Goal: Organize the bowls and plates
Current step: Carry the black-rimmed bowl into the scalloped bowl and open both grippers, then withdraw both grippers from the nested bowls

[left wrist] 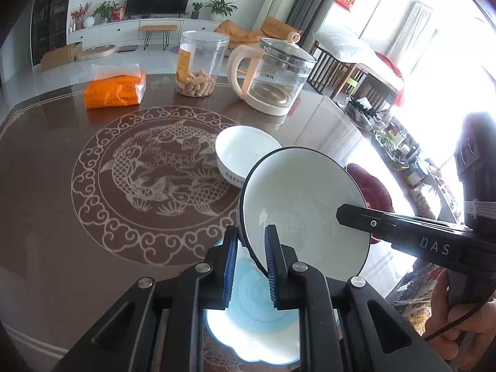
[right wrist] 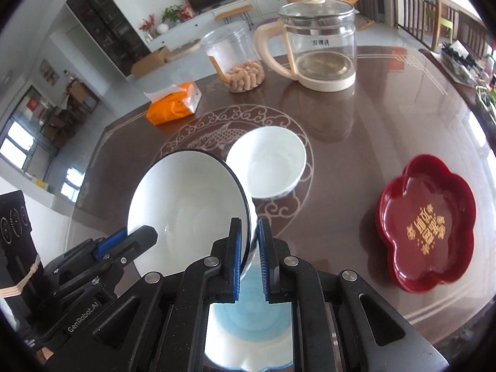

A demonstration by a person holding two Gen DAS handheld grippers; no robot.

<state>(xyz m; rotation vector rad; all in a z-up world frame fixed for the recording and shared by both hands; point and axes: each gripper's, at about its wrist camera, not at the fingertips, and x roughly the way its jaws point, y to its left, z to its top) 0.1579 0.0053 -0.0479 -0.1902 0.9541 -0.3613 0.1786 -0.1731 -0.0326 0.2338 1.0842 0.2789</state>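
While both grippers clamp the rim of one black-edged white bowl [left wrist: 297, 204], it hangs tilted above the brown table [left wrist: 62, 186], clear of the glossy top. The left gripper [left wrist: 250, 257] pinches the rim between its blue pads [left wrist: 231, 260], one pad inside the bowl and one outside; the right gripper [right wrist: 250, 248] does the same on the opposite side of the rim, and from the left wrist view its black finger lies across the bowl's far edge. A hand [left wrist: 449, 319] shows at the lower right of that view, around the right tool's handle.

Beneath the lifted bowl, seen between the jaws, a pale blue plate [left wrist: 260, 313] with a white scalloped border lies flat on the table. Just beyond sits a second, plain white bowl [right wrist: 266, 162], upright on the edge of the pale carp-and-cloud medallion [left wrist: 148, 183] printed in the table's middle. To the right, well apart, lies a red flower-shaped dish [right wrist: 424, 223] with gold characters.

Along the table's far side stand an orange tissue pack [left wrist: 114, 90], a clear jar [left wrist: 201, 62] holding pale finger-shaped snacks, and an empty glass kettle [right wrist: 322, 40] with a cream handle and base. Behind them the room opens out: a white low cabinet with a dark television [left wrist: 159, 0] and potted plants, a dark shelving unit at the left, an orange lounge chair, and bright windows with curtains on the right.
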